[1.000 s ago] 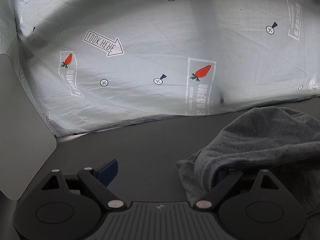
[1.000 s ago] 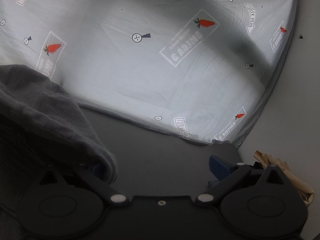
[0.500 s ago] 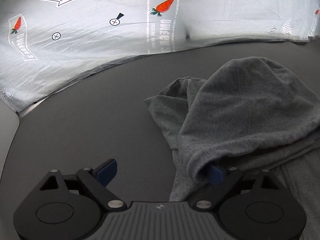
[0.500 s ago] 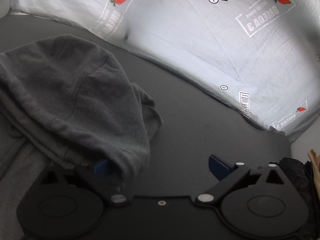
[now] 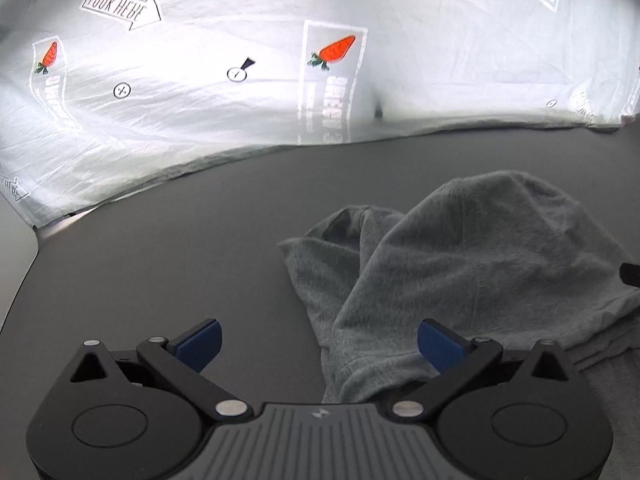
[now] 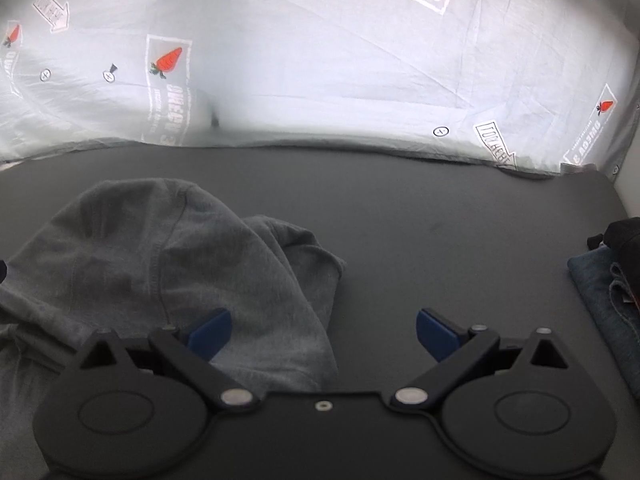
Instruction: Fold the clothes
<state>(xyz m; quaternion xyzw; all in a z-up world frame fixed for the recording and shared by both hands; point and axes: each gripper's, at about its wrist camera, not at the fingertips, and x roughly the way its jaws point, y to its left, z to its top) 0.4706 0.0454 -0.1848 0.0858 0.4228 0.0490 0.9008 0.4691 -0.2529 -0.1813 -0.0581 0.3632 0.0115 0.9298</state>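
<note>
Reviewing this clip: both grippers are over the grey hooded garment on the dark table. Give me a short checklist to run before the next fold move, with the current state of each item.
1. Left gripper free of cloth: ok. Its jaws are opening; the grey hooded garment lies under and between the fingers, and neither pad presses it.
2. Right gripper free of cloth: ok. Jaws stand wide; fabric lies under the left finger only.
3. Hood laid flat: not ok. It sits humped, with a loose flap bunched beside it.
4. Bare dark table beside the garment for folding: ok.
5. Folded denim at the table's edge apart from the garment: ok.
6. Body and sleeves straight: cannot tell; they run out of view.
</note>
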